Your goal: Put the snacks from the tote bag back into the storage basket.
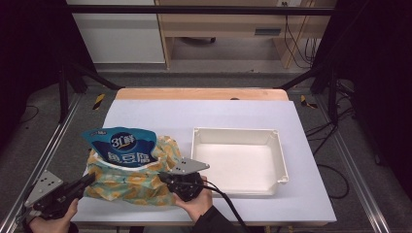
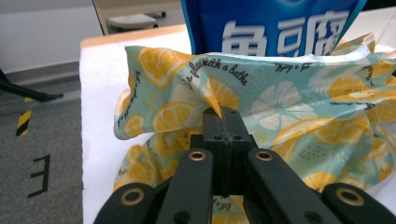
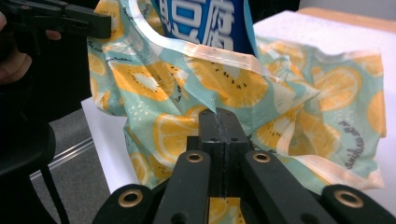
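At the near edge of the counter (image 1: 204, 114), the left gripper (image 2: 222, 112) has its fingers closed tight on a pinch of the lemon-print cloth bag (image 1: 131, 182) at its left side. The right gripper (image 3: 219, 114) has its fingers closed the same way on the bag's cloth (near its pale hem). The bag lies between them on the white counter, with a blue packet (image 1: 124, 145) standing in its mouth. Just beside it on the right sits a white tray (image 1: 282, 160).

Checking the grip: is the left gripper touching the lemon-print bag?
Touching. In the left gripper view, the left gripper has its jaws shut on a fold of the lemon-print bag.
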{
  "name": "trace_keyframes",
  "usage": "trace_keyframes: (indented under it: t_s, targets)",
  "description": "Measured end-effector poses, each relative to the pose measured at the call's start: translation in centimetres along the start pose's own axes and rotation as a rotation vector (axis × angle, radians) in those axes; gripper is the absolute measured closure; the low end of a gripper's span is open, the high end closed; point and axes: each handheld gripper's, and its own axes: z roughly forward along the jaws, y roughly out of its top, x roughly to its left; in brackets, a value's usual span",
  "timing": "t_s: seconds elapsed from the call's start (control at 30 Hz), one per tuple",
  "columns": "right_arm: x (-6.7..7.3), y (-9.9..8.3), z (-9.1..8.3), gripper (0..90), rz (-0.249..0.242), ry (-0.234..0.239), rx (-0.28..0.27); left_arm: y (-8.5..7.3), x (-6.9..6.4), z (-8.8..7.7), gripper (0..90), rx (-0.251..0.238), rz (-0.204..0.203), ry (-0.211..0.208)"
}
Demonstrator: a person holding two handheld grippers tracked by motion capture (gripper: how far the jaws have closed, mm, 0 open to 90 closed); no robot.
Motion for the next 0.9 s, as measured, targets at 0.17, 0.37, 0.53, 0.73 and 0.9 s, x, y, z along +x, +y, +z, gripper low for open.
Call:
trace_keyframes:
  t_s: [0.17,0.37,0.53,0.73,0.9]
  targets:
    - [-0.1,-1.1,0.4,90.0,0.02,0.002,0.014,-0.8,-0.1,0.5,90.0,0.029,0.0,-0.005]
    - [-0.2,-1.9,0.8,90.0,0.037,-0.001,0.024,-1.7,-0.1,1.3,90.0,0.062,0.015,-0.022]
    - [-0.2,-2.6,1.4,90.0,0.042,-0.011,0.042,-2.4,0.0,2.0,90.0,0.094,0.028,-0.028]
    - [0.0,-3.4,2.1,90.0,0.04,-0.024,0.062,-3.2,0.4,2.5,90.0,0.114,0.036,-0.038]
    - [0.2,-4.0,2.6,90.0,0.033,-0.037,0.084,-3.6,0.3,2.8,89.9,0.142,0.058,-0.035]
